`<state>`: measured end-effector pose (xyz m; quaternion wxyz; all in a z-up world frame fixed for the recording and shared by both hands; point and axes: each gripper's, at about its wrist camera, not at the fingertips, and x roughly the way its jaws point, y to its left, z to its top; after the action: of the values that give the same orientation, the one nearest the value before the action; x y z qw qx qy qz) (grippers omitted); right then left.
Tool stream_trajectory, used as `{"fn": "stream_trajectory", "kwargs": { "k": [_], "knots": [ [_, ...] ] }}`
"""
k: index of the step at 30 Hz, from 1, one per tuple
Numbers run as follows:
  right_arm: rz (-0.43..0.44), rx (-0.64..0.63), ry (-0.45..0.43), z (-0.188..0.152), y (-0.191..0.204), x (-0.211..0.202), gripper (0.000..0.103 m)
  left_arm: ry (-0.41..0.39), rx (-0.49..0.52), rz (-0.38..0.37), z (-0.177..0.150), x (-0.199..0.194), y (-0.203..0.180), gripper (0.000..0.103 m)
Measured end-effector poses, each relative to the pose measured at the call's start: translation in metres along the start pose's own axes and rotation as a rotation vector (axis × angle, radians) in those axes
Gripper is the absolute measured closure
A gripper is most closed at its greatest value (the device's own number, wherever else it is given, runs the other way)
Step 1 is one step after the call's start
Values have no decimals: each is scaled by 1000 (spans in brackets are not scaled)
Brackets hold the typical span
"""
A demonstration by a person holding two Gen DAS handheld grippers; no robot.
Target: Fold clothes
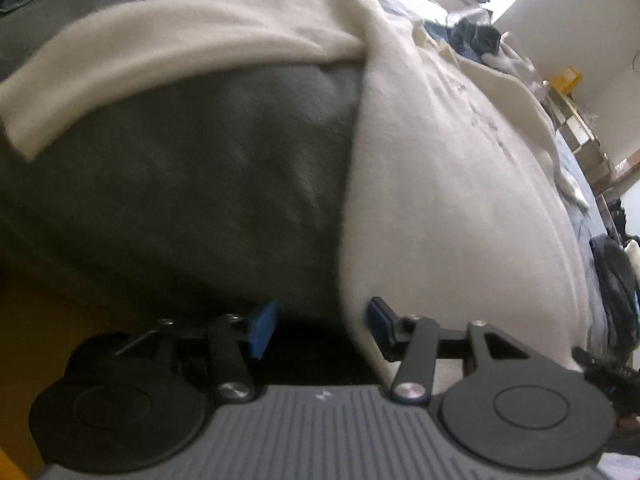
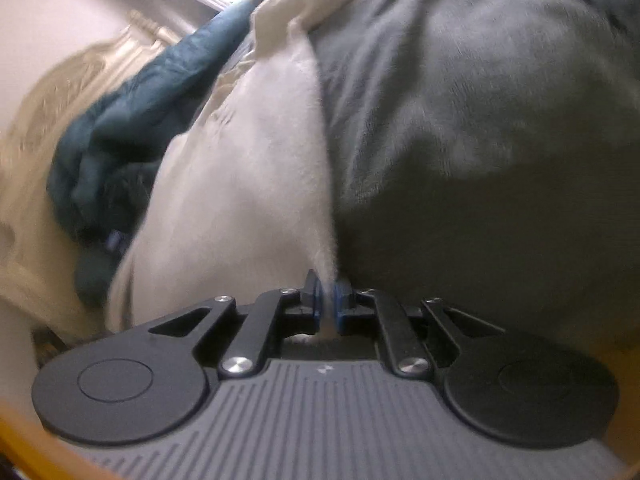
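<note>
Two claws work a cream sweater [image 1: 448,184] spread on a grey blanket [image 1: 200,180]. Left claw [image 1: 320,326] stands open, its right pad at the sweater's edge. Right claw [image 2: 327,304] is clamped on the sweater's edge beside dark green clothing [image 2: 120,128].

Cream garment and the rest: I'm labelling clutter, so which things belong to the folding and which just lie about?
Job:
cream garment
right gripper, jaws shut on its edge
left gripper, jaws open

Lying about:
dark teal cloth
grey bedcover
</note>
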<state>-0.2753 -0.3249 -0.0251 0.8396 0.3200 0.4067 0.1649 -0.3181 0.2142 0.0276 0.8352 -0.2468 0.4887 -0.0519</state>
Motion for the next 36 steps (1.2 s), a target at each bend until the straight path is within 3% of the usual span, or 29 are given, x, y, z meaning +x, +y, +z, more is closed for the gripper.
{"fn": "stream_trajectory", "kwargs": {
  "k": [3, 5, 8, 11, 12, 13, 15, 19, 21, 23, 24, 26, 27, 28, 29, 30, 31, 33, 36],
  "knots": [
    [-24, -67, -2, -1, -4, -13, 96, 11, -127, -174, 6, 3, 29, 52],
    [-34, -56, -11, 2, -16, -27, 96, 20, -163, -247, 4, 11, 40, 52],
    [28, -5, -63, 3, -35, -47, 94, -46, -171, -284, -4, 15, 43, 57],
    [67, -71, -92, 11, -25, -46, 94, -71, -117, -316, 9, 38, 18, 63],
    [53, -132, -97, 15, -15, -42, 94, -66, -101, -314, 9, 42, 12, 76],
    [39, -193, -103, 19, -6, -37, 94, -68, -90, -288, 8, 44, 6, 93],
    [34, -287, -86, 27, 14, -20, 93, -99, -75, -224, 2, 36, -6, 95],
    [128, -398, -75, 44, 48, -7, 93, -98, -53, -146, -6, 2, -21, 97],
    [162, -458, -71, 52, 64, 0, 93, -45, -73, -121, -5, 4, -15, 97],
    [158, -530, -65, 59, 81, 17, 93, 9, -78, -49, 3, 24, -7, 97],
    [156, -566, -62, 62, 89, 26, 93, 34, -97, -39, 6, 34, -1, 90],
    [110, -597, -21, 65, 90, 57, 93, 71, -177, -88, 10, 37, 14, 89],
    [46, -580, 18, 66, 84, 74, 96, 77, -203, -92, 10, 32, 20, 82],
    [31, -544, 36, 67, 74, 79, 100, 67, -198, -40, 7, 23, 23, 64],
    [22, -506, 52, 67, 63, 83, 101, 57, -175, 58, 2, 16, 25, 66],
    [29, -476, 53, 67, 56, 78, 103, 59, -134, 193, -2, 12, 26, 86],
    [7, -485, 57, 63, 56, 70, 103, 45, -109, 272, -5, 6, 26, 90],
    [-44, -512, 66, 54, 55, 53, 103, -25, -111, 301, -10, -11, 27, 90],
    [-117, -540, 103, 60, 74, 35, 103, -185, -36, 198, 8, -37, -1, 89]
  ]
}}
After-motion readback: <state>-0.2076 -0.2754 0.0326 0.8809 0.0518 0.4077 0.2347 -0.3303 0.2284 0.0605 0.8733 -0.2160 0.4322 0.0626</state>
